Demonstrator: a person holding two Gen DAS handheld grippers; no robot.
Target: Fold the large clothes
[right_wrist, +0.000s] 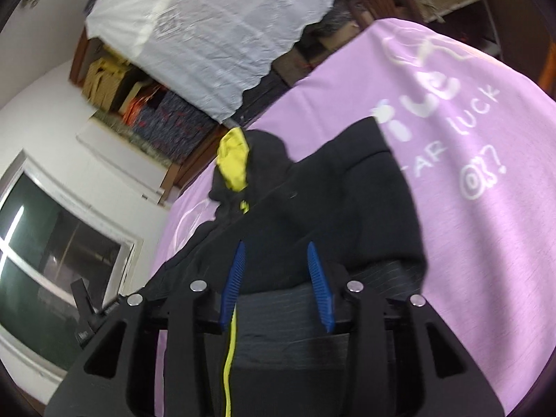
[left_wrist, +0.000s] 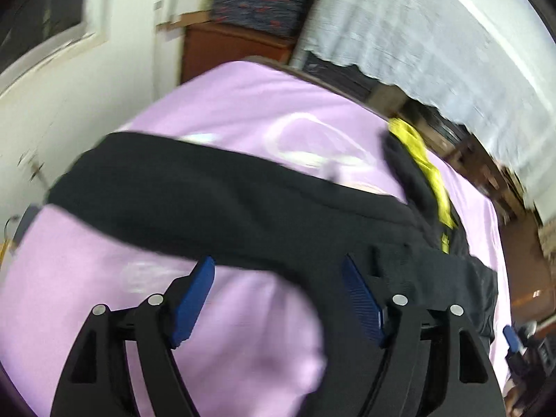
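A black hooded jacket (left_wrist: 215, 205) with a yellow hood lining (left_wrist: 427, 166) lies spread on a lilac bed sheet (left_wrist: 243, 111). One sleeve stretches left across the sheet. My left gripper (left_wrist: 278, 264) is open, blue pads wide apart, just above the jacket's near edge, holding nothing. In the right wrist view the jacket (right_wrist: 330, 201) lies under my right gripper (right_wrist: 276, 253), which is open over its ribbed hem (right_wrist: 312, 299). The yellow lining (right_wrist: 234, 160) and a yellow zip (right_wrist: 227, 368) show there.
The lilac sheet (right_wrist: 486, 208) has white printed lettering. A white cloth-covered shelf unit (left_wrist: 434, 34) with wooden frames stands beyond the bed. A white wall (left_wrist: 69, 104) is to the left. A window (right_wrist: 52, 253) and stacked fabrics (right_wrist: 173, 121) are in the right wrist view.
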